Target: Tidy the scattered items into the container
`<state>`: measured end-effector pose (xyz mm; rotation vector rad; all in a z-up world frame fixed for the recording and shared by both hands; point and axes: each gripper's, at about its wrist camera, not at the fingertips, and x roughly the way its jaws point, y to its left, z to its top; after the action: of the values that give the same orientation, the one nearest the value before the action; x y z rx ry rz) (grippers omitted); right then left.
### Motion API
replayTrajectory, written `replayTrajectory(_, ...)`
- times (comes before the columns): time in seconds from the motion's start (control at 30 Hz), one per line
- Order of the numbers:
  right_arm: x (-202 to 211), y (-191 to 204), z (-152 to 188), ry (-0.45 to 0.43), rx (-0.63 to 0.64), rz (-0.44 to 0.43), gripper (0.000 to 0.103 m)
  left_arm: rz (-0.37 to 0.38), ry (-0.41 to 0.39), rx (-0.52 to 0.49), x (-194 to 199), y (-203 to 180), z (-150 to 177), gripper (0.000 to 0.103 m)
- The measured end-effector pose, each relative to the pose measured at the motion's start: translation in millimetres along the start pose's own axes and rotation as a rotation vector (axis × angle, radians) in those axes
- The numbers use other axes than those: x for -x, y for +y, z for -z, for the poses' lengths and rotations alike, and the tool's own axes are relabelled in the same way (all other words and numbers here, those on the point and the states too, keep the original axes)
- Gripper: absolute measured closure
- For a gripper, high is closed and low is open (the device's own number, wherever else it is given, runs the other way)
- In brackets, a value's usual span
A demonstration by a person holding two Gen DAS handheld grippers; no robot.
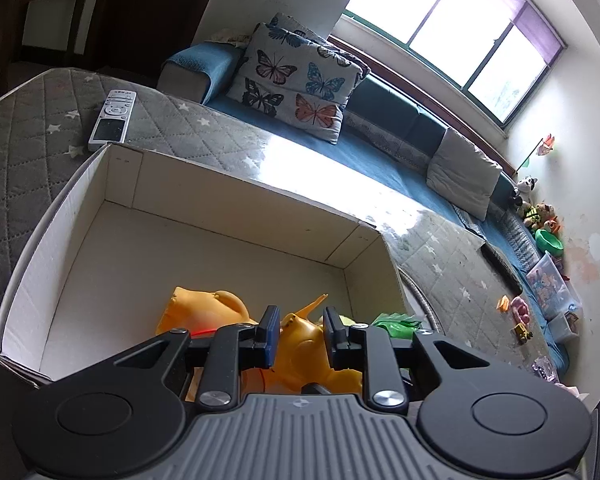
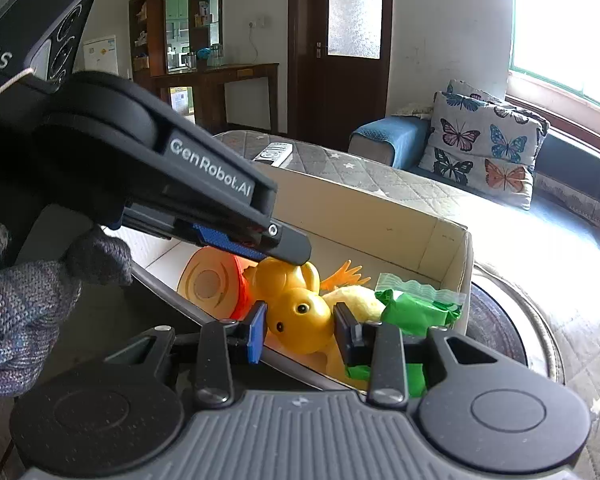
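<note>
With your left gripper [image 1: 300, 330] & right gripper [image 2: 300, 330] both spread around the rubber chicken [image 2: 300, 320] in the box [image 1: 240, 184], watch for a collision w/ each other.

Yellow rubber toy [image 2: 300, 320] between right gripper [image 2: 300, 334] fingers

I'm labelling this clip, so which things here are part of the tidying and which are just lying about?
Part of the job:
box
yellow rubber toy
green packet
orange disc
left gripper
right gripper

Lying about:
remote, outside the box
butterfly cushion
grey cushion
toys along the sofa's far end
</note>
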<state>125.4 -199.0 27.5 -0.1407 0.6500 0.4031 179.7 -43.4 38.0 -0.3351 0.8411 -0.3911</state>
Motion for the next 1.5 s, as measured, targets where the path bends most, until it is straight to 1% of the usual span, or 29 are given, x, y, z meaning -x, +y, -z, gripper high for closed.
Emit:
replayTrajectory(0.37, 2.7, 2.9, 1.9, -0.007, 0.002, 0.006, 0.067, 0.005, -0.015, -0.003, 10.0, -2.0, 1.1, 0.078)
replayTrajectory(0.67, 16.1, 8.6, 4.1, -0.022, 0.015, 0.010, 0.066, 0.002, -0.028, -0.017, 25.0, -3.2, 8.6, 0.078)
replayTrajectory(0.73, 19.8, 10.4, 5.5, -0.026, 0.018, 0.013, 0.058, 0.000, -0.032, -0.022, 29.4, -3.8, 11.5, 0.078)
replayTrajectory(0.87, 27.4, 13.2, 9.8, -0.035, 0.019, 0.016, 0.057, -0.008, -0.041, -0.032, 38.9, -5.2, 18.8, 0.077)
replayTrajectory(0.93, 30.7, 13.9, 12.2, -0.038, 0.017, 0.018, 0.053, -0.013, -0.046, -0.037, 44.2, -6.3, 23.5, 0.077)
replayTrajectory(1.07, 37.2, 16.2, 17.8, -0.040, 0.009, 0.019, 0.051, -0.023, -0.045, -0.041, 51.6, -7.7, 34.0, 0.077)
replayTrajectory(1.1, 38.6, 17.0, 19.3, -0.040, 0.005, 0.018, 0.048, -0.025, -0.044, -0.042, 53.1, -7.8, 37.0, 0.077)
replayTrajectory(1.2, 42.6, 19.5, 23.7, -0.039, 0.001, 0.019, 0.045, -0.033, -0.041, -0.044, 57.6, -8.5, 45.4, 0.077)
replayTrajectory(1.23, 44.1, 20.5, 25.2, -0.039, 0.001, 0.020, 0.041, -0.038, -0.042, -0.047, 59.1, -8.7, 48.0, 0.077)
replayTrajectory(1.3, 47.2, 22.7, 28.3, -0.040, 0.000, 0.023, 0.037, -0.050, -0.047, -0.051, 62.7, -9.3, 52.8, 0.077)
replayTrajectory(1.37, 50.3, 24.2, 30.7, -0.043, -0.004, 0.022, 0.036, -0.062, -0.053, -0.055, 66.5, -9.8, 57.2, 0.077)
replayTrajectory(1.4, 51.7, 24.9, 32.0, -0.043, -0.008, 0.022, 0.034, -0.064, -0.054, -0.054, 67.9, -9.6, 59.4, 0.077)
replayTrajectory(1.5, 56.1, 26.7, 35.3, -0.044, -0.014, 0.020, 0.032, -0.069, -0.051, -0.052, 71.7, -9.6, 65.7, 0.077)
